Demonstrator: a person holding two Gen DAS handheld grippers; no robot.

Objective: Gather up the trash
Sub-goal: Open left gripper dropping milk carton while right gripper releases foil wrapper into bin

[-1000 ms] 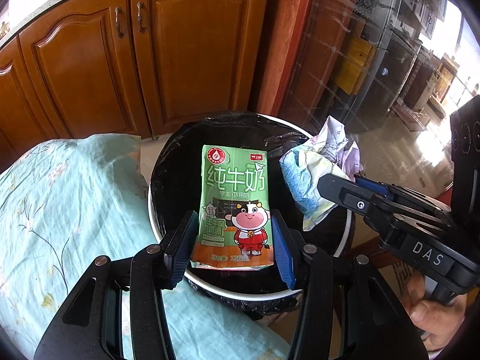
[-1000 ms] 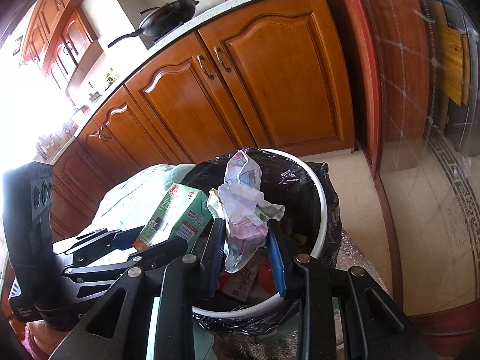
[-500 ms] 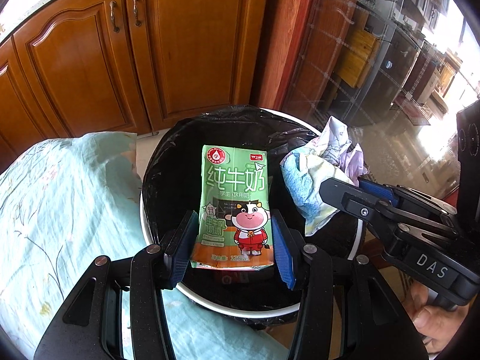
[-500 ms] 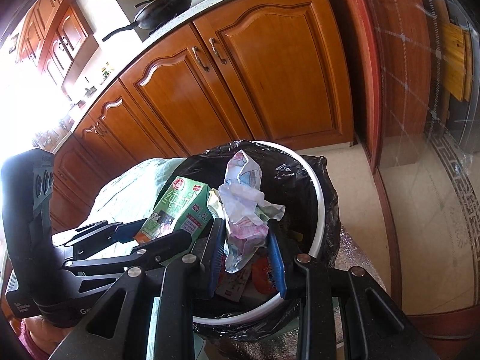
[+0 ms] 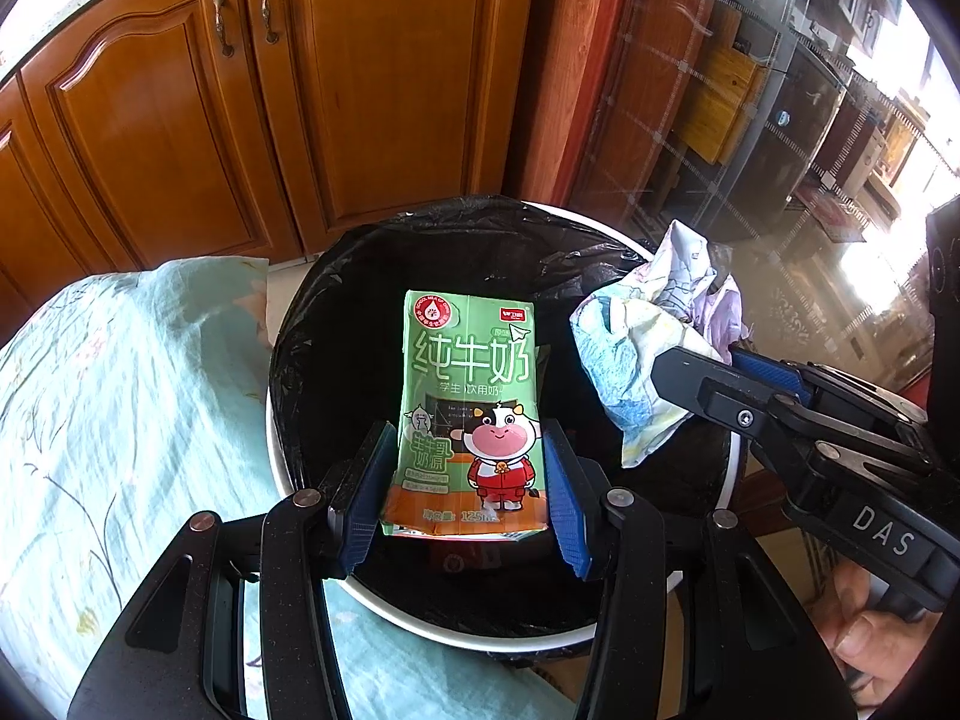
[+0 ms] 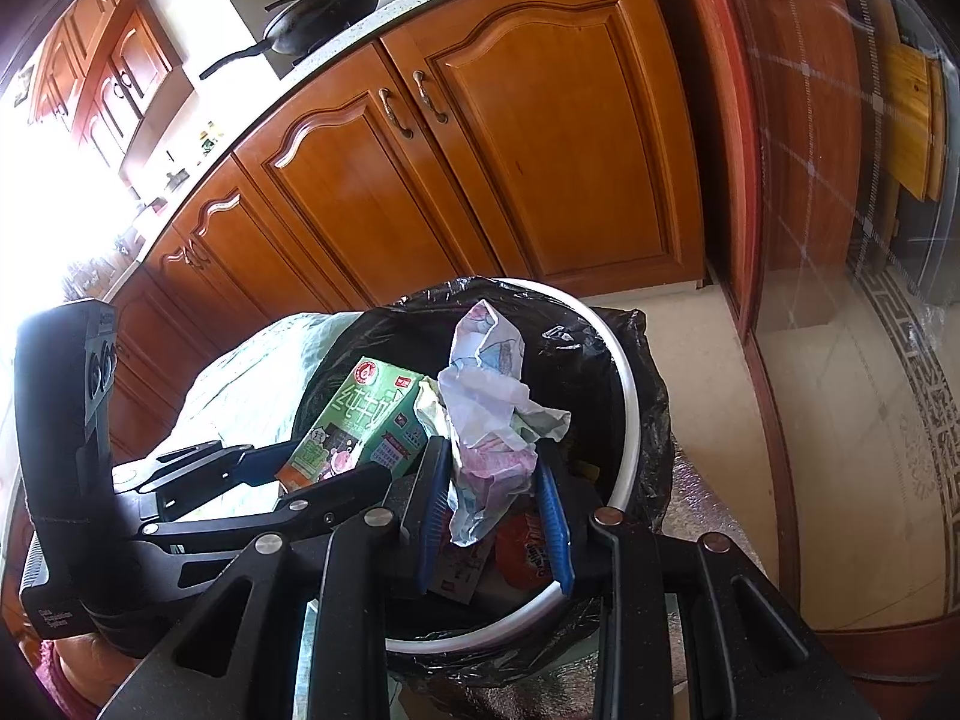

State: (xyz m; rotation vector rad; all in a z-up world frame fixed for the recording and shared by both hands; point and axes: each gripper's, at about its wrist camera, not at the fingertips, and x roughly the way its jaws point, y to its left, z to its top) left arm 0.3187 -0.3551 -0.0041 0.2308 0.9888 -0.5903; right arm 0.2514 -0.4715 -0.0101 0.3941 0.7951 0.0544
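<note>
Green and printed with a cartoon cow, the milk carton (image 5: pixel 471 420) sits upright between the blue pads (image 5: pixel 367 495) of your left gripper (image 5: pixel 465 498), whose jaws are clamped on its lower sides. You hold it directly above the mouth of the trash bin (image 5: pixel 735 462), a round white-rimmed bin lined with a black bag (image 5: pixel 360 312). Your right gripper (image 6: pixel 495 501) has its jaws closed on a crumpled wrapper (image 6: pixel 489 420), pale with pink and blue print, and that too hangs over the bin, just to the right of the carton; the two pieces are close together but you cannot tell from either view whether they touch. In the right wrist view the carton (image 6: pixel 360 420) leans at a tilt beside the wrapper, with the left gripper (image 6: pixel 252 468) reaching in from the left. Down inside the bin (image 6: pixel 624 420) lie other packets, among them a red and orange one (image 6: pixel 528 546) right below the wrapper. Beside the bin to the left is a light blue floral cloth (image 5: pixel 120 420) covering a surface. Wooden cabinet doors (image 5: pixel 270 102) stand behind the bin, and a black wok (image 6: pixel 324 6) rests on the countertop (image 6: pixel 420 15) above them. Your right hand (image 5: pixel 870 624) shows at the lower right edge of the left wrist view, gripping the handle.
</note>
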